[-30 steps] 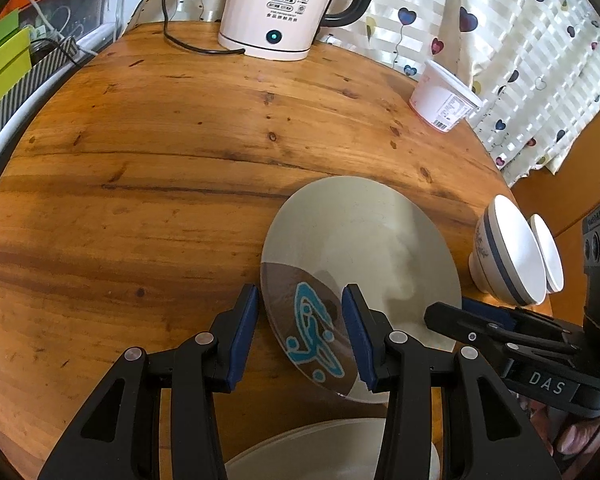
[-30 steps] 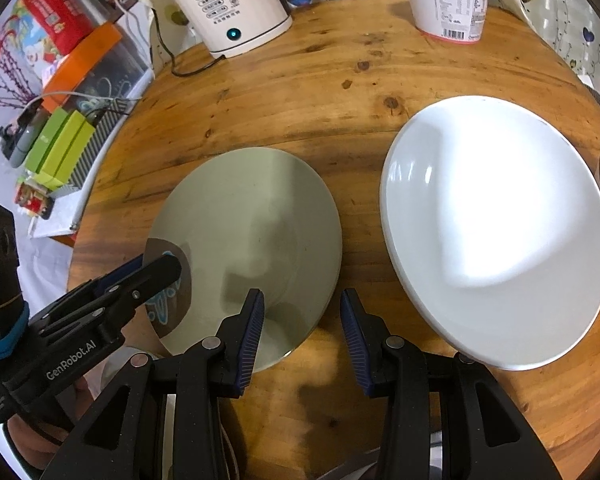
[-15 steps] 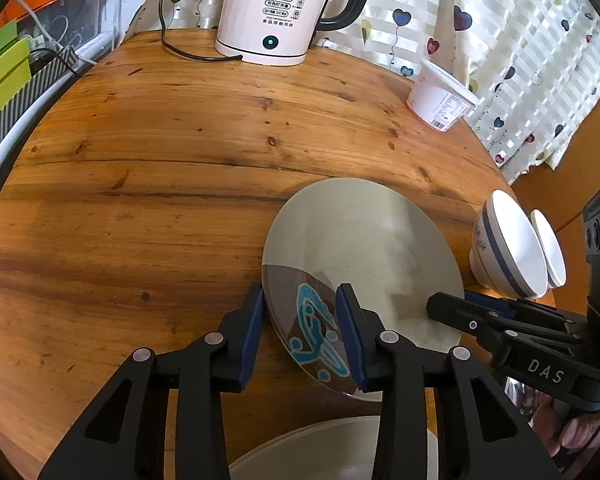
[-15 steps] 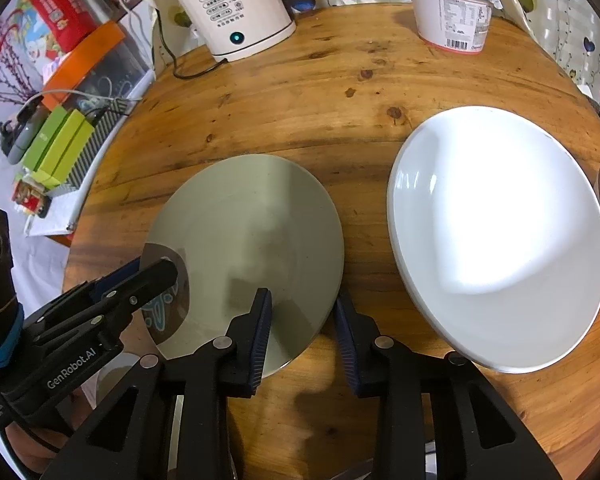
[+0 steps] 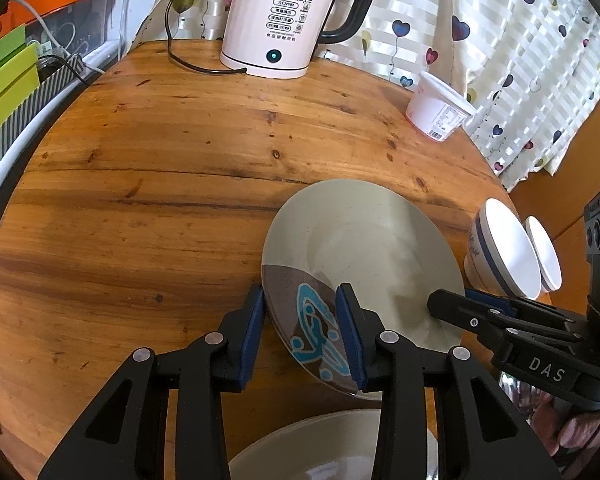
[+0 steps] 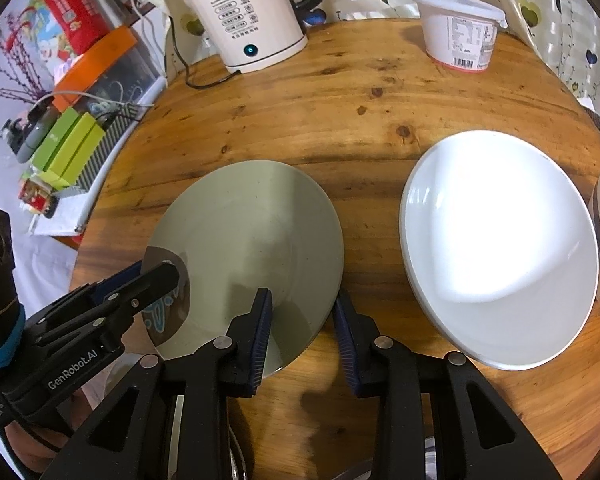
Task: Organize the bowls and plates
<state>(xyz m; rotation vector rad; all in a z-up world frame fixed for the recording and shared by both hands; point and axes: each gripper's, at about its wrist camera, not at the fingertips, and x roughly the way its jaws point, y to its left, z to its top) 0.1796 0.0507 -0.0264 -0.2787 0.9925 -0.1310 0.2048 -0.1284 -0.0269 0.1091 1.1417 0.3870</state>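
A round grey-green ceramic plate with a brown patch and blue motif (image 5: 360,264) is lying near the front edge of the round wooden counter (image 5: 148,184). The left tool (image 5: 300,320) is straddling the plate's near-left rim, and the right tool (image 6: 302,322) is straddling its near-right rim; whether either tool's pads are pressing on the rim cannot be told. A large white plate (image 6: 500,252) is sitting beside it toward the counter's right edge, and a blue-banded white bowl (image 5: 500,252) is standing at that edge.
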